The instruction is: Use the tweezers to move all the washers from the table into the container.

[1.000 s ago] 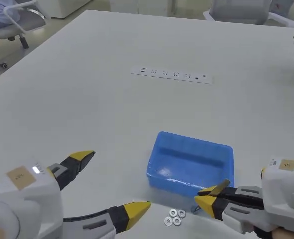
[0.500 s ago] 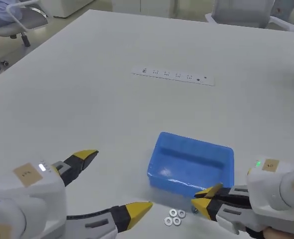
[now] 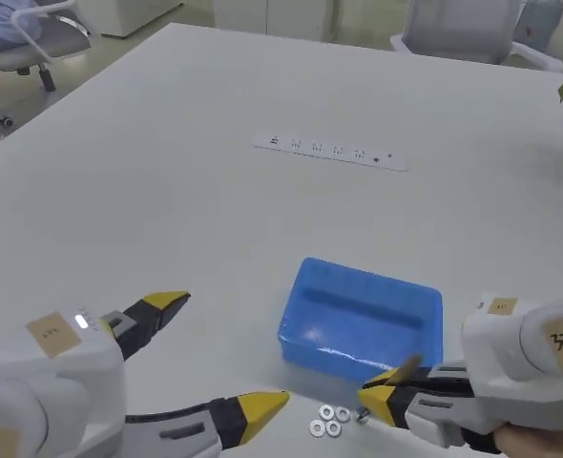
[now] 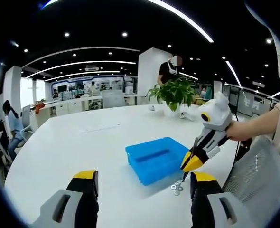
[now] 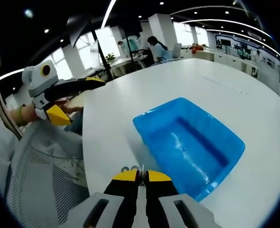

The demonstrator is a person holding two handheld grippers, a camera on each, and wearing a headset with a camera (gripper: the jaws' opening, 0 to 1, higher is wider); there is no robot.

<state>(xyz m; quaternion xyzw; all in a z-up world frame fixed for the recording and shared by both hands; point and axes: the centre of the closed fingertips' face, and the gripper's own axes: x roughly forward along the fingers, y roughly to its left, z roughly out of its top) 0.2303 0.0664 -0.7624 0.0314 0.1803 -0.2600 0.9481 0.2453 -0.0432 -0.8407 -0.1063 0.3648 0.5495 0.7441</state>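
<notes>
Blue rectangular plastic container [image 3: 362, 310] sat on the white table [image 3: 167, 191], with small silver washers [image 3: 326, 421] just beside its near edge. The right gripper [image 3: 384, 391], labelled "32", pinched slim metal tweezers [image 5: 142, 176] next to the washers. The left gripper [image 3: 219, 355] stood spread.

I see silver washers [image 3: 327, 421] clustered flat | blue open container [image 3: 361, 315] just behind, upright | tweezers [image 3: 363, 414] tip beside washers

Bright blue container [image 3: 361, 315] at lower centre, on a plain white surface [image 3: 167, 191]; silvery washers [image 3: 328, 420] below it; left gripper [image 3: 219, 353] and right gripper [image 3: 385, 386] white-bodied, jaws black with yellow tips; thin grey tweezers [image 5: 142, 172]; white power strip [image 3: 329, 151], dark sockets.
</notes>
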